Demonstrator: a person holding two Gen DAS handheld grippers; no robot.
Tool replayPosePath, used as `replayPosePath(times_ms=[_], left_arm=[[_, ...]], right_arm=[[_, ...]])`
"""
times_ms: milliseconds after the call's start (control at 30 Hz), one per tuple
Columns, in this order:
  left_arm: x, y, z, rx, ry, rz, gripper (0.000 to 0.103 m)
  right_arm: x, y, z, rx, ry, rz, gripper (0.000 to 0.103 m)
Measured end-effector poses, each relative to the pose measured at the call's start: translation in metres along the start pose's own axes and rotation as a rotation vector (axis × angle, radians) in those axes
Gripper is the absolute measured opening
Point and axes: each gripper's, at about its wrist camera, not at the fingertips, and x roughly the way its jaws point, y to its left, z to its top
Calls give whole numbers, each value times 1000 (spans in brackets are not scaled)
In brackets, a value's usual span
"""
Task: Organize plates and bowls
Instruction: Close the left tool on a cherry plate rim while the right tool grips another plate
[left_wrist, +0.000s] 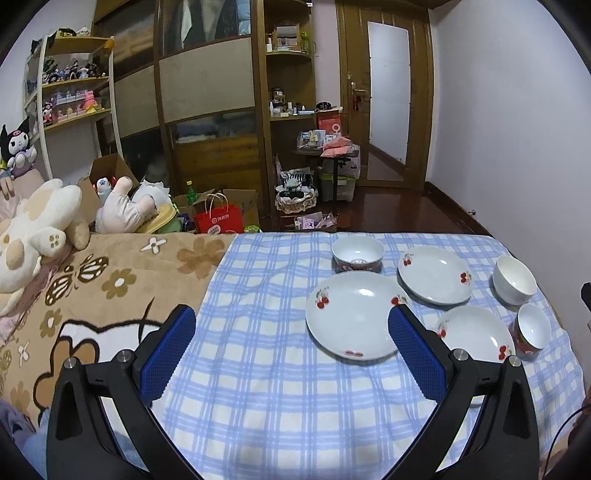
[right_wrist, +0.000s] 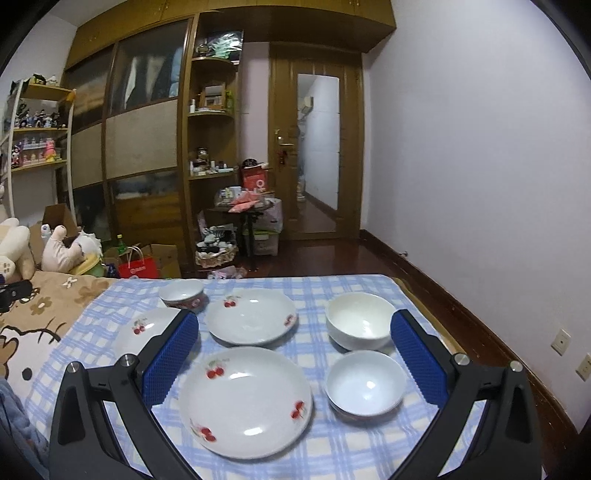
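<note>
- My left gripper (left_wrist: 291, 345) hovers above the blue checked cloth (left_wrist: 258, 387), fingers spread wide and holding nothing.
- My right gripper (right_wrist: 294, 349) is the same: fingers wide apart, empty, poised over the dishes.
- The cloth covers the near end of a bed; a brown flowered blanket (left_wrist: 122, 280) lies to its left, with plush toys (left_wrist: 40, 225) beyond that.
- From the right wrist view, the nearest cherry plate (right_wrist: 245, 400) sits between my two blue pads, flat on the cloth.
- Just behind it lies a second cherry plate (right_wrist: 251, 321), close but not touching.
- A third cherry plate (right_wrist: 142, 332) is off to the left, partly hidden behind my left-hand finger in that view.
- Beside the nearest plate, to its right, is a small bowl with a red patterned outside (right_wrist: 365, 382).
- Directly behind that one stands a plain white bowl (right_wrist: 360, 321), upright, the two nearly touching.
- At the far left edge of the cloth sits another red-patterned bowl (right_wrist: 182, 293), apart from the others.
- All six pieces are separate; nothing is stacked.
- From the left wrist view, the third plate (left_wrist: 354, 314) lies just ahead of my right-hand finger.
</note>
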Motion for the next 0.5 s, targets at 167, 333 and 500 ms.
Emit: replayPosePath(times_ms=[167,333,500], left_arm=[[22,5,19,-13,23,-15,102],[53,-2,26,49,71,-54,102],[96,-10,23,75,140,-76,102]], right_arm=[[24,24,13,-34,11,27,103],[53,50,20,-70,-17,-4,103],[85,73,21,-84,20,51,103]])
